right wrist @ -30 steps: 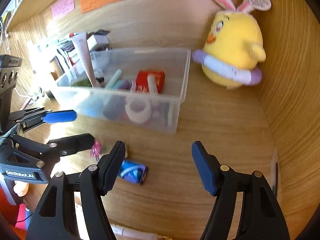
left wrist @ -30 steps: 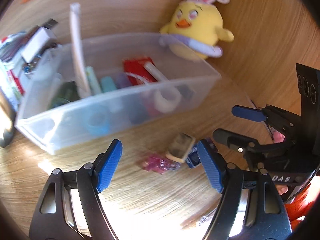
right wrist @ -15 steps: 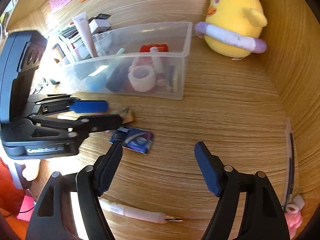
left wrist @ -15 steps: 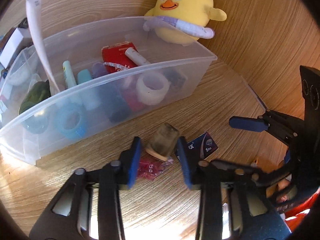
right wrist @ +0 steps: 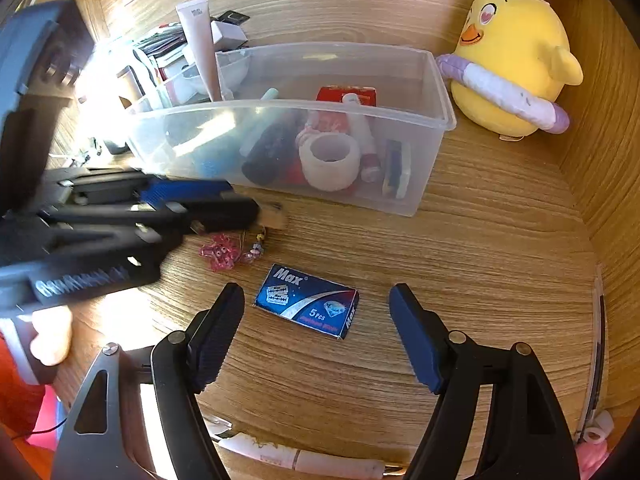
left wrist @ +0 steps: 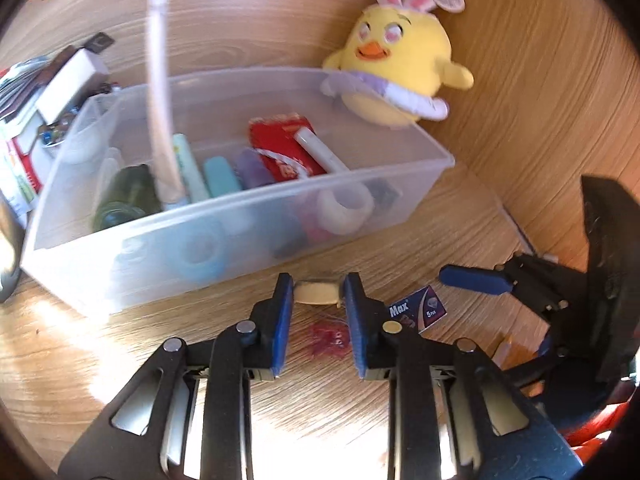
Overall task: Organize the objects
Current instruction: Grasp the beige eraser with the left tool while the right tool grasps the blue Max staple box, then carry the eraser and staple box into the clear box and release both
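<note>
One wooden desk [right wrist: 500,248] carries everything; on it one clear plastic bin [right wrist: 436,92] sits at about 12 o'clock from both tools, already holding a roll of white tape [right wrist: 330,158], a red packet [left wrist: 280,140], an upright tube [left wrist: 160,80] and other small items too blurred to count; one yellow chick plush [right wrist: 516,56] stands just beside the bin's end at 1 o'clock, outside it

The left gripper [left wrist: 316,296] is clamped on one small cream-ended object [left wrist: 316,293], blurred and hard to name, held at its fingertips just in front of the bin's near wall; the bin lies straight ahead at 12 o'clock, its long axis running crosswise to the fingers, so the left hand is the nearer one for the drop, which I judge to be a lift over the near wall

The right gripper [right wrist: 316,336] stands wide apart and empty; one blue "Max" razor-blade box [right wrist: 308,300] lies flat on the desk between its fingers, long axis running roughly 10 to 4 o'clock, so a slight wrist turn would probably help; one pink beaded trinket [right wrist: 220,250] lies at 11 o'clock, near the box but apart from it; one pale pen-like stick [right wrist: 304,458] lies at 6 o'clock
</note>
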The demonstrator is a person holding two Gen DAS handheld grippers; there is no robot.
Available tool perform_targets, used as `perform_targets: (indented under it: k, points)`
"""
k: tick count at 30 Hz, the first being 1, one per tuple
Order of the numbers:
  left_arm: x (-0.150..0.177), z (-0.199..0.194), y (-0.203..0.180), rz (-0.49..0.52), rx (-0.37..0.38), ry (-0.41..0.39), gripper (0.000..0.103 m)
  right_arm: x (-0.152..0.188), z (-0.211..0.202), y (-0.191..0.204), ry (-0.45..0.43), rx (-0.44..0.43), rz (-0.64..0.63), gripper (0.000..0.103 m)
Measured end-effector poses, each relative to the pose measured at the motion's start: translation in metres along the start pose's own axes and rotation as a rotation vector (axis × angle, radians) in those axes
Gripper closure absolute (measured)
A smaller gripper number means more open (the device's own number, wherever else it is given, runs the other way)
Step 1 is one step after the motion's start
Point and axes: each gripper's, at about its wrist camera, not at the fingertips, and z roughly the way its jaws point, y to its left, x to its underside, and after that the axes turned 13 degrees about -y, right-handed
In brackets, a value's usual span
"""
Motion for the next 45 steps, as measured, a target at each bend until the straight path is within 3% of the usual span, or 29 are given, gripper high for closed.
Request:
perform_targets:
  k: [5, 14, 32, 45]
  points:
    - [0.001, -0.018, 0.012, -0.029, -0.026, -0.033, 0.079, 0.001, 0.001, 0.009, -0.011, 0.042, -0.075, 0.052]
    - [0.001, -0.04, 0.026, -0.081, -0.055, -0.08, 0.079, -0.006, -0.001, 0.007, -0.045, 0.009, -0.019, 0.053]
    - [-0.031, -0.088, 0.034, -0.089, -0.137, -0.249, 0.079, -0.055, -0.043, -0.004, -0.24, 0.034, 0.011, 0.053]
    - [-0.057, -0.088, 0.045, -0.086, -0.198, -0.294, 0.079, -0.086, -0.044, -0.008, -0.314, 0.024, 0.01, 0.053]
